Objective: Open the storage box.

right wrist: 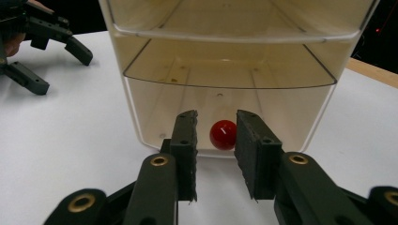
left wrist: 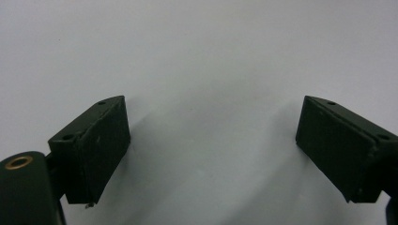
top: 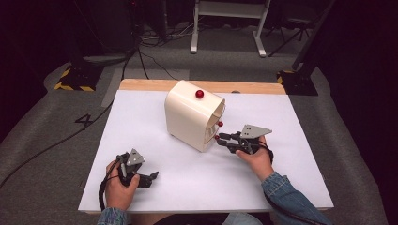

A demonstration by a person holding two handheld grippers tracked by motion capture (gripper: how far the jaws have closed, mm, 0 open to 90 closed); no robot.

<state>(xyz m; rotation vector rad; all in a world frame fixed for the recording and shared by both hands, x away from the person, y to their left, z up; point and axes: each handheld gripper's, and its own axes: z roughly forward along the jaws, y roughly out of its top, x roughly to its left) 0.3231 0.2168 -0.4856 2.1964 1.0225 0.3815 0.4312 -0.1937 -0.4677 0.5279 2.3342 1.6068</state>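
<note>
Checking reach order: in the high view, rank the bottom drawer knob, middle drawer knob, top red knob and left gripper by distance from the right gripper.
1. Bottom drawer knob, at the right gripper's tips.
2. Middle drawer knob, just above.
3. Top red knob, on the cabinet's roof.
4. Left gripper, near table edge, far left.

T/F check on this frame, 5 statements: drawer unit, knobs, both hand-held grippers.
1. The drawer unit stands on the white table. True.
2. The right hand-held gripper has a red knob between its jaws. True; whether the pads touch it cannot be told.
3. The left hand-held gripper holds a red ball. False: its jaws are wide open over bare table.
4. A red knob shows at the unit's top. True.
5. The left hand-held gripper touches the drawer unit. False: it is well apart, near the table's front edge.
</note>
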